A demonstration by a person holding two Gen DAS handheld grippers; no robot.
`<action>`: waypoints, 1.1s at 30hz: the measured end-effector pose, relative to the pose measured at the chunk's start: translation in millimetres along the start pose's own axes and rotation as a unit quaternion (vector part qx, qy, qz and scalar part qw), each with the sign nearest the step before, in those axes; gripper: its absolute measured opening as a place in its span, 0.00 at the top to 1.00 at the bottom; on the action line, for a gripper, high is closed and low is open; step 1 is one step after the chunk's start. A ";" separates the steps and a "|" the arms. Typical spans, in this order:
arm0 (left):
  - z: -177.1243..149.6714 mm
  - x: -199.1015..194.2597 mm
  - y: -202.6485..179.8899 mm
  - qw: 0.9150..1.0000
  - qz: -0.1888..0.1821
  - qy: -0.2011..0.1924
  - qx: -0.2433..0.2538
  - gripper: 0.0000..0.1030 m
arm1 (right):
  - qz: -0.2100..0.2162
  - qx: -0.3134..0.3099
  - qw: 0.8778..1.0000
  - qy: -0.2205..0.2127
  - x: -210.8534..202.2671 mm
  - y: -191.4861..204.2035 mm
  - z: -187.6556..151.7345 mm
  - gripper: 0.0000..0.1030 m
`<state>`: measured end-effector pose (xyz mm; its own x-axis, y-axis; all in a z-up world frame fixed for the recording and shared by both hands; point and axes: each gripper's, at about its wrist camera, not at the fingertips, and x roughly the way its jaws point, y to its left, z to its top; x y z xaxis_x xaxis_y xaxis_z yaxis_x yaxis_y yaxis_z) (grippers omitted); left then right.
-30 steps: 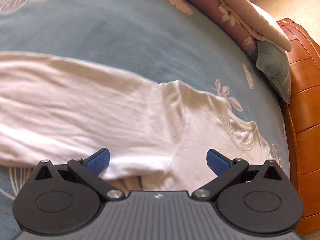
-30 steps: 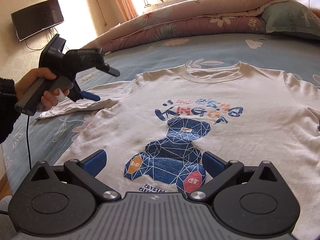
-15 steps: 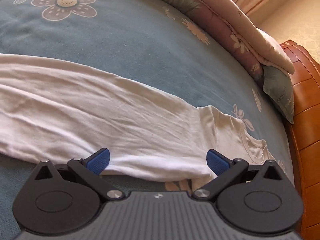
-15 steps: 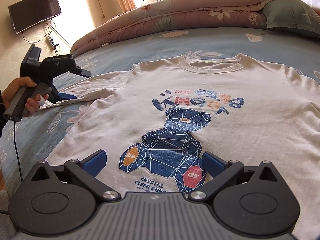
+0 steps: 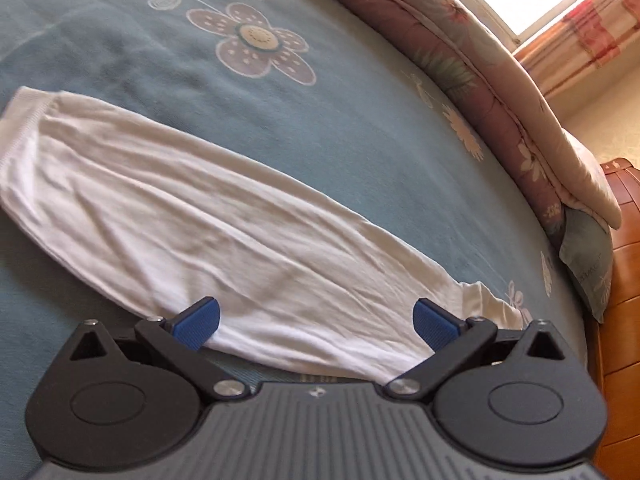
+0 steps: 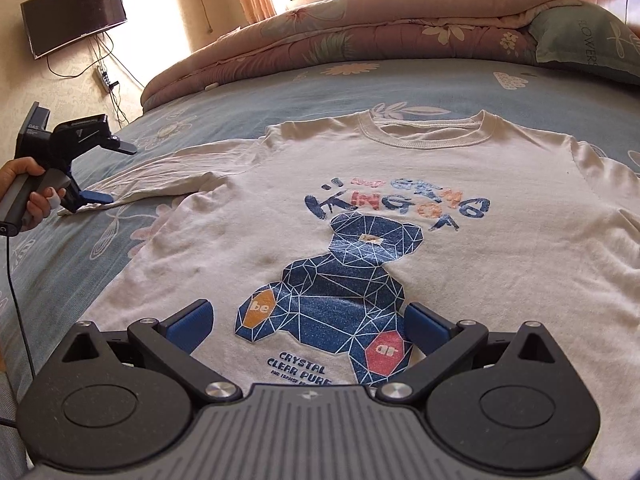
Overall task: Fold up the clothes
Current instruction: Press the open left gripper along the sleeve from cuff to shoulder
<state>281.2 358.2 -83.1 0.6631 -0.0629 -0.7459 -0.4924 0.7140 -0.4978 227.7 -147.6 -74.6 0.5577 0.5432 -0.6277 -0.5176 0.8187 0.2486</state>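
A white long-sleeved shirt [image 6: 460,248] with a blue bear print lies face up and flat on the blue bed sheet [image 6: 280,92]. Its left sleeve [image 5: 208,232] stretches out sideways, wrinkled, with the cuff [image 5: 20,120] at the far end. My left gripper [image 5: 318,322] is open and low over this sleeve, the cloth lying between its blue pads. The right wrist view shows the left gripper [image 6: 112,172] near the sleeve's outer end, held by a hand [image 6: 28,188]. Above the shirt's lower front hovers my right gripper [image 6: 308,326], open and holding nothing.
A folded floral quilt [image 6: 400,32] lies along the far side of the bed, with a green pillow [image 6: 588,36] beside it. A wooden headboard [image 5: 620,340] bounds the bed on the right. A TV [image 6: 72,20] hangs on the wall. A black cable [image 6: 16,300] trails from the left gripper.
My left gripper has moved outward along the sleeve, from near the shoulder toward the cuff, staying open. The right gripper has stayed over the shirt's lower front.
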 end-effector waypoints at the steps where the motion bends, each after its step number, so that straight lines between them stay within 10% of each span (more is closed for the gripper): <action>1: 6.4 -6.0 3.0 1.000 0.013 -0.014 0.003 0.01 | 0.000 0.000 1.000 0.000 0.1 -0.1 0.0 0.00; 19: 26.1 -13.1 31.5 0.995 0.093 -0.037 0.027 0.01 | -0.012 -0.027 1.000 -0.006 4.0 4.2 -3.1 0.00; 26: -2.0 8.3 -2.9 0.975 0.193 0.027 0.110 0.01 | -0.011 -0.026 1.000 -0.003 3.2 3.3 -1.8 0.00; 33: -53.0 -7.0 -104.3 0.988 0.012 0.079 0.135 0.01 | -0.001 0.003 1.000 0.002 0.4 -2.6 1.2 0.00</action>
<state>298.1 247.2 -49.4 0.5469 -0.1362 -0.8260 -0.3241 0.8753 -0.3590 230.1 -149.3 -74.6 0.5561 0.5404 -0.6315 -0.5118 0.8213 0.2521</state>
